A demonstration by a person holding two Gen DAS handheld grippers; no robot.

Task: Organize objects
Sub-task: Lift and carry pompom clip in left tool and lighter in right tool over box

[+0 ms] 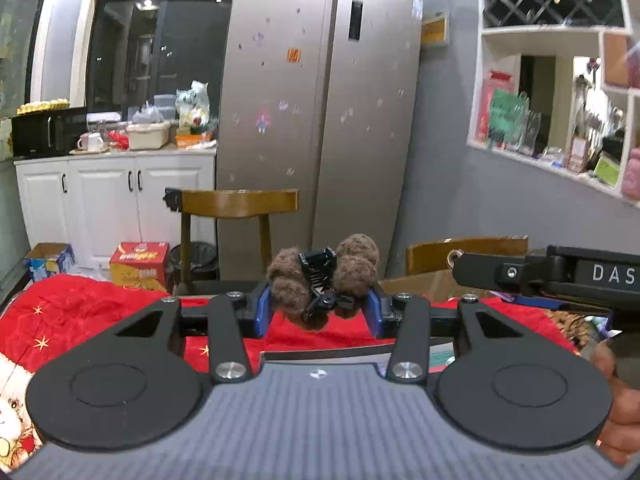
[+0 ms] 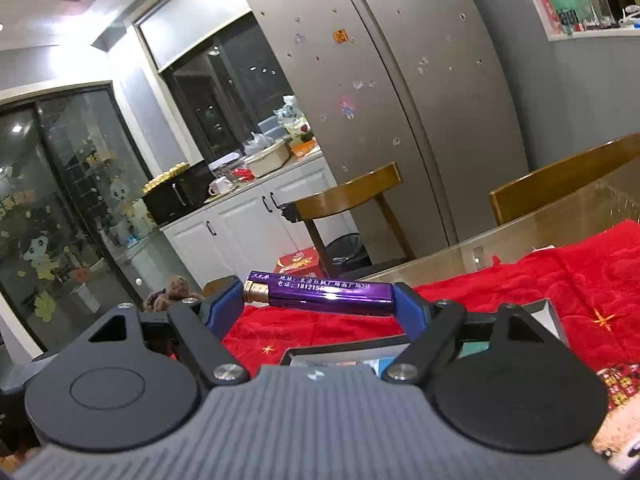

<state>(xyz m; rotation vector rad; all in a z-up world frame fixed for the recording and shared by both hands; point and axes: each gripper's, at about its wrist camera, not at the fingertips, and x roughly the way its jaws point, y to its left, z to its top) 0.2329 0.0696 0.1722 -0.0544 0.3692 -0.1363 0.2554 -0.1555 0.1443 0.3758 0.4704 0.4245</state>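
Two grippers, both loaded, both held above the red Christmas cloth [image 1: 100, 312] and tipped slightly downward towards the kitchen's steel fridge [image 1: 320, 100].

Left gripper [image 1: 319, 306]: jaws at a middling gap, blue pads [image 1: 262, 314] pressed from either side on a black claw hair clip [image 1: 320, 280] with brown fuzzy pom-poms. Clip upright between the pads, clear of the cloth.

Right gripper [image 2: 316, 304]: jaws set wide, clamped end to end on a purple lighter [image 2: 320, 294]. Lighter crosswise and nearly level, metal head against the left pad, base against the right pad, white print along its side. Also clear of the cloth.

At the right edge of the left-wrist view, the right gripper's black body close beside the left one, a person's hand [image 1: 618, 412] below it.

On the cloth under both tools, one shallow open box [image 2: 554, 310] with a dark rim. Inside, a teal patch and some coloured print; the rest hidden behind the gripper bodies, contents impossible to name.
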